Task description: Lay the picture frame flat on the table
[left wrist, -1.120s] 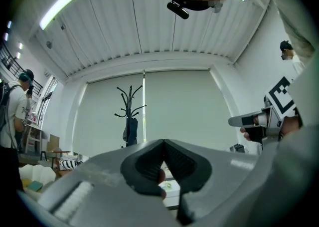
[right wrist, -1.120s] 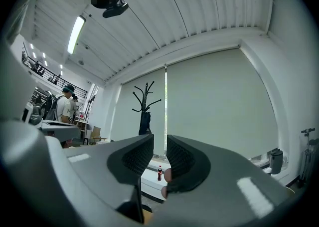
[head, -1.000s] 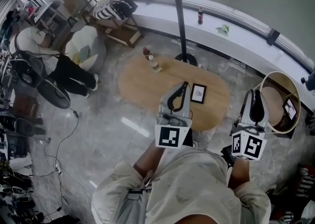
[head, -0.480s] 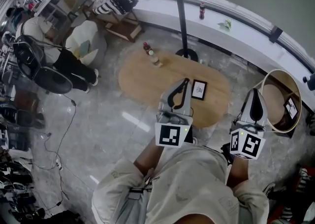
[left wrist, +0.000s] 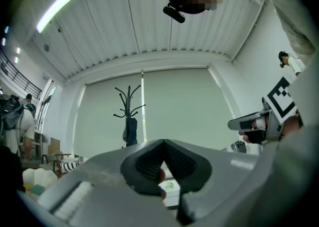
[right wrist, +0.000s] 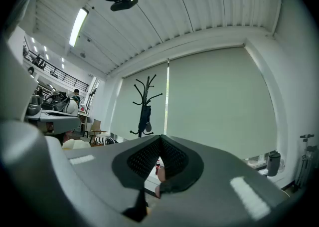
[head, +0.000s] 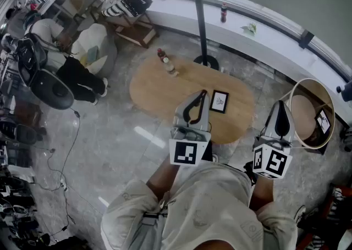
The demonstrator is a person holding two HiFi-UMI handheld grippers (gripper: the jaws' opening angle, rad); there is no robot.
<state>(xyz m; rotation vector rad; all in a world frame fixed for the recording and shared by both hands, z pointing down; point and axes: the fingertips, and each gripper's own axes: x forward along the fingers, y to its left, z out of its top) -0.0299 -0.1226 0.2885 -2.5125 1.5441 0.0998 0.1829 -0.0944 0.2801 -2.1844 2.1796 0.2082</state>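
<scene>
The picture frame (head: 219,101) is on the oval wooden table (head: 159,95), in its right half and nearer the near edge than the far one. It is a dark-bordered rectangle with a pale picture, and its face shows toward the head camera. Its long axis runs from the near edge toward the far edge, with the far end tipped a little toward the table's right end. From this height I cannot tell whether it stands propped or already lies flat.

2 bottles (head: 166,62) are at the table's far left end, well apart from the frame. A coat stand (head: 200,18) rises from the floor just beyond the far edge.

The left gripper (head: 205,93) hangs above the near edge, with its tips just to the left of the frame as the head view shows it. Its jaws are closed tip to tip with nothing between them. The right gripper (head: 279,103) is out past the table's right end, over the floor. Its jaws are also closed and empty, and neither gripper touches the frame.

1 second ago the right gripper's jaws stood apart in a loop; half a second ago they had already come together, as they are now. The left gripper's jaws look the same in all 3 head views. The frame has kept its place and heading on the table.
</scene>
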